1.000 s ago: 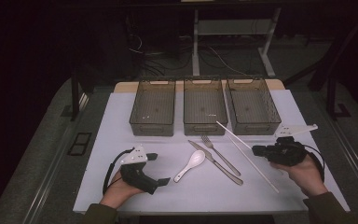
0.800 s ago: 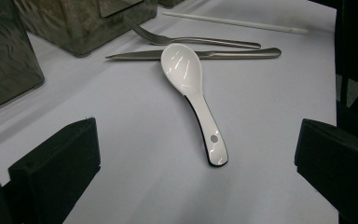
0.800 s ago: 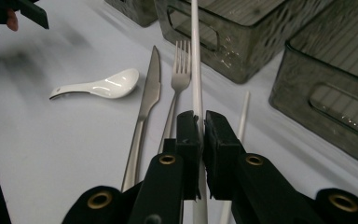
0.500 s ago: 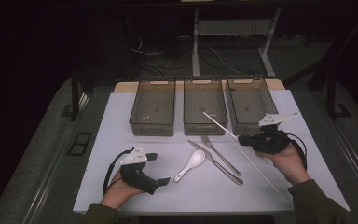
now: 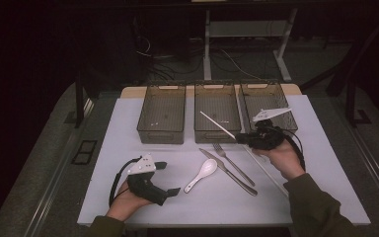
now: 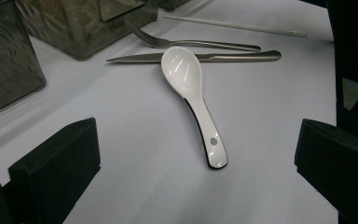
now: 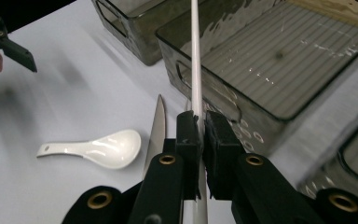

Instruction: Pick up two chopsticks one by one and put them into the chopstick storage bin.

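- Chopstick: a thin, straight white stick, plain along its whole length, and you hold it in your right claw.
- Seen along the right claw's jaws, the chopstick runs up between the two black pads, which press on it from both sides, so your right claw is clamped shut on it.
- One end sticks out past the pads and reaches over the near rim of the middle bin; the other end runs back under the claw's body.
- From above, the stick slants up and to the left from the claw, lifted clear of the white mat.
- A second white chopstick lies flat on the mat below your right hand.
- Your left claw rests low on the mat with its jaws wide apart and nothing between them.
- Just ahead of those open jaws lies a white spoon, bowl up, handle pointing back toward the claw.
- Beyond the spoon, a knife and a fork lie side by side on the mat.
- Three bins stand in a row at the far side: the left bin, the middle one and the right bin, close together.
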Demonstrator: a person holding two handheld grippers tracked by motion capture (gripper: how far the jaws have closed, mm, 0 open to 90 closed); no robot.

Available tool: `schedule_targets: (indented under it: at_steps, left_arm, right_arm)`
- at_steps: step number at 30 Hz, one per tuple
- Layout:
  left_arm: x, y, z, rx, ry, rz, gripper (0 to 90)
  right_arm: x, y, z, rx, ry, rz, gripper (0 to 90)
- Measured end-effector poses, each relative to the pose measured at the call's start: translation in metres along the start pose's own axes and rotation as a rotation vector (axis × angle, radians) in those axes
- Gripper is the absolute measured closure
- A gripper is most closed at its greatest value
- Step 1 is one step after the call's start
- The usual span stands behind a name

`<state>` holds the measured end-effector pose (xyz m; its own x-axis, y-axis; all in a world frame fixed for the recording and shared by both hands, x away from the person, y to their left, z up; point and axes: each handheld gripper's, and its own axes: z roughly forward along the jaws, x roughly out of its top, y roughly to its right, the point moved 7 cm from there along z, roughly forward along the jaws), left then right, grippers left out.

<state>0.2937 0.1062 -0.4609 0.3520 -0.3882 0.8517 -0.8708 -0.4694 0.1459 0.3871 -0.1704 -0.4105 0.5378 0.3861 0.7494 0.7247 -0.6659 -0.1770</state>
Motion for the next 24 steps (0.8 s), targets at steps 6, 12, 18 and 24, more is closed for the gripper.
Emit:
schedule_targets:
  at_steps: [6, 12, 18, 24]
  left_arm:
    - [0.0, 0.0, 0.0, 0.0, -0.001, 0.003, 0.0]
    - [0.001, 0.0, 0.0, 0.0, 0.002, 0.003, 0.0]
    - [0.001, 0.001, 0.0, -0.002, 0.004, 0.005, 0.0]
    - [0.002, 0.001, 0.0, -0.01, 0.013, 0.001, 0.0]
  right_arm:
    - [0.022, -0.006, 0.015, -0.001, -0.002, 0.001, 84.5]
    - [0.038, -0.012, 0.025, -0.002, -0.009, -0.013, 84.5]
    - [0.059, -0.018, 0.041, 0.002, -0.012, -0.007, 84.5]
    - [0.079, -0.022, 0.056, -0.002, -0.023, -0.001, 84.5]
